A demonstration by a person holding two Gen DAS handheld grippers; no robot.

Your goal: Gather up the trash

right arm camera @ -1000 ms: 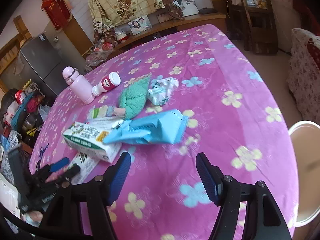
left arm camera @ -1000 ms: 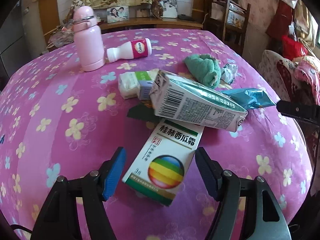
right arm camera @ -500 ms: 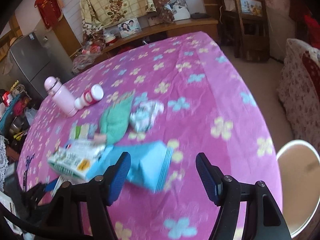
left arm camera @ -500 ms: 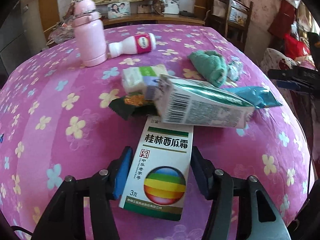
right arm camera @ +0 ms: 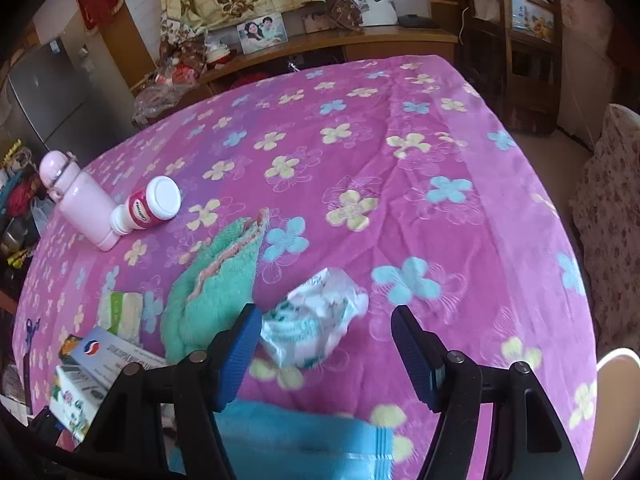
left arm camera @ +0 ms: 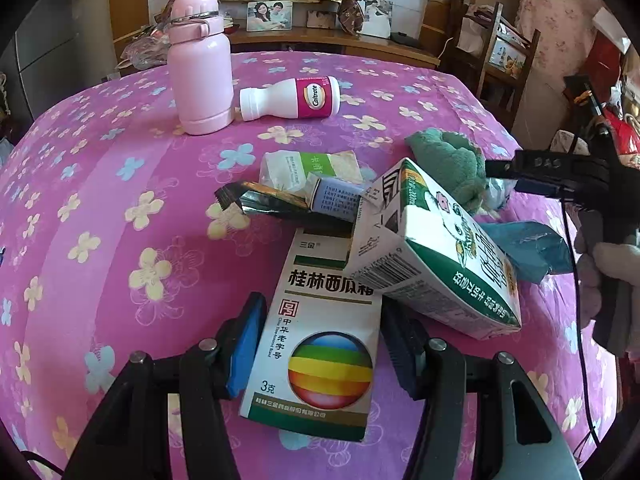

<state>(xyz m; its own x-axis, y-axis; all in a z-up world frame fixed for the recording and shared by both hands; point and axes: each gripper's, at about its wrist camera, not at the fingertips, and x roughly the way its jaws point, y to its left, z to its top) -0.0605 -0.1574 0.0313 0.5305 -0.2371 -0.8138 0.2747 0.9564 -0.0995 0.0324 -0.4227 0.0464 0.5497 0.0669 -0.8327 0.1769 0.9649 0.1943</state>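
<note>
My left gripper is shut on a white medicine box with a rainbow ball and holds it over the pink flowered table. A green-and-white milk carton leans on the box's far end. My right gripper is open above a crumpled white wrapper, which lies between its fingers. It also shows at the right of the left wrist view. A blue packet lies under the right gripper. A dark foil wrapper and small packets lie behind the box.
A pink flask stands at the back left beside a lying Caltrate bottle. A green towel lies left of the wrapper. A white bin rim shows past the table's right edge. A wooden chair stands behind.
My left gripper has closed on the medicine box and lifted it slightly, tipping the milk carton. My right gripper has moved forward over the blue packet to the crumpled wrapper.
</note>
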